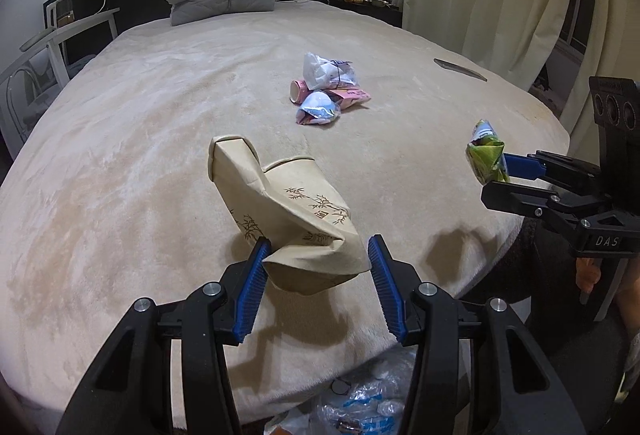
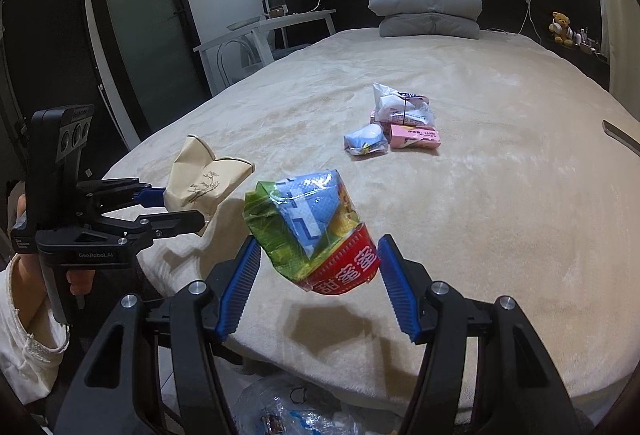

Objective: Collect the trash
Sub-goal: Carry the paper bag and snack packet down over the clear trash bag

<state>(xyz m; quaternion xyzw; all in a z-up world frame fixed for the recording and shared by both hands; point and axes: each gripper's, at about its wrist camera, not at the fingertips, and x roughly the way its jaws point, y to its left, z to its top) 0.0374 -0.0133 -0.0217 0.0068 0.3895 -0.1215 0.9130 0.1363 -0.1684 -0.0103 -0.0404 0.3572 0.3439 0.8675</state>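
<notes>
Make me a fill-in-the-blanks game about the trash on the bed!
1. The left gripper holds a crumpled ____ paper bag.
2. The right gripper holds a colourful snack wrapper above the ____.
3. The pink box lies in the small trash pile beside a ____ plastic bag.
4. The teddy bear sits on a shelf by the ____.

Missing words: beige; bed; white; headboard

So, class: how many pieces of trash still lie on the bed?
4, clustered mid-bed: white plastic bag, pink box, blue-white wrapper, pink tube behind them. More may hide underneath.
</notes>
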